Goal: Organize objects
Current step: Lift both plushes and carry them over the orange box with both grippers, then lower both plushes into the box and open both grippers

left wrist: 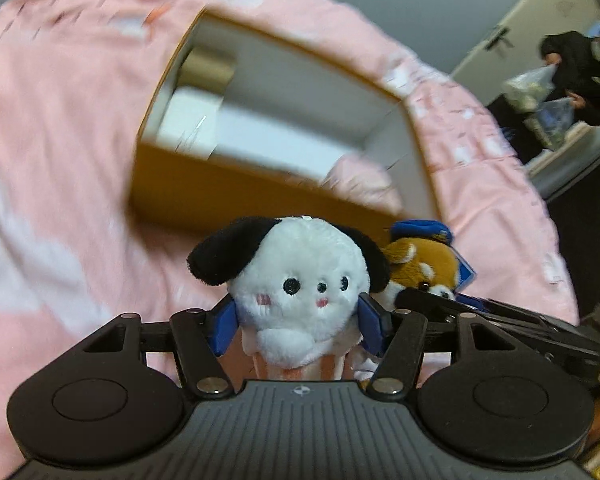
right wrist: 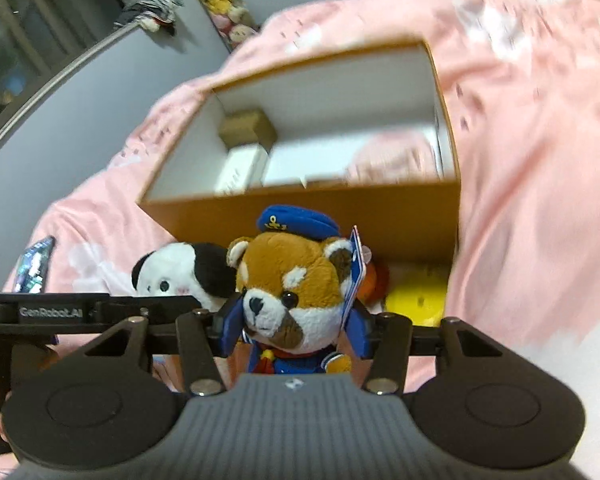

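Observation:
My left gripper [left wrist: 298, 322] is shut on a white dog plush [left wrist: 300, 272] with black ears; its blue pads [left wrist: 225, 330] press the plush's sides. My right gripper [right wrist: 294, 330] is shut on a red panda plush [right wrist: 296, 280] in a blue sailor cap. The two toys hang side by side: the panda [left wrist: 420, 258] shows to the right of the dog, and the dog [right wrist: 172, 270] to the left of the panda. Just beyond them stands an open orange-brown cardboard box [right wrist: 340, 210] with white inner walls [left wrist: 292, 76].
The box rests on a pink blanket [left wrist: 60, 120]. Inside it are a small brown carton [right wrist: 246, 126] and something pink [right wrist: 396, 156]. A yellow plush [right wrist: 416, 296] lies before the box. A person in dark clothes [left wrist: 572, 64] handles bags at the back right.

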A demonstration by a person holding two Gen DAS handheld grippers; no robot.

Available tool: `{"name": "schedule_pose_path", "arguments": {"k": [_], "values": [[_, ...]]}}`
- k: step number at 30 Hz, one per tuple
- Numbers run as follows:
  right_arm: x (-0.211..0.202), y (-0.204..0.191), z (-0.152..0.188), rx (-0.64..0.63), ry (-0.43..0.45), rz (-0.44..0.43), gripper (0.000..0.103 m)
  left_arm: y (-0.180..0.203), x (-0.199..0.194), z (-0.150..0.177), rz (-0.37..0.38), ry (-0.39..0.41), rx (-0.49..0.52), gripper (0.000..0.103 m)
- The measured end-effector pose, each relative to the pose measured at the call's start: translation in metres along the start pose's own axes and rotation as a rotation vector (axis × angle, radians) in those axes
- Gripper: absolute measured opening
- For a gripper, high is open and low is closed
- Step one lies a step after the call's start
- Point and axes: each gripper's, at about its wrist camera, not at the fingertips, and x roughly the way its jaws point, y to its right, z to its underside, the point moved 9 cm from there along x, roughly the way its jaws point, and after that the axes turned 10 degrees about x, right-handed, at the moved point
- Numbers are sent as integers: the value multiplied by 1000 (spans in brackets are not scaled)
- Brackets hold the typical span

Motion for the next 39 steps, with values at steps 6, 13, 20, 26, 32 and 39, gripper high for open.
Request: {"name": "schedule_pose_path", "arguments": {"k": [6, 13, 20, 26, 32, 39], "values": [[-27, -14, -69, 51, 56, -84, 54, 17, -20, -68, 1, 106, 92, 71], [-7, -21, -141, 119, 75, -91, 54, 8, 8, -130, 26, 55, 100, 70], [53, 0, -170, 177, 39, -90, 55, -19, 68, -150, -19, -9, 82, 70], [99, 10, -182, 174, -51, -78, 55, -37, 100, -156, -46, -64, 78, 70], [140, 23, -177, 207, -135, -51, 55, -58, 128, -152, -66, -114, 30, 70], [172, 27, -175, 177, -191, -16, 55, -63, 143, -158, -126, -106, 137, 70]]}}
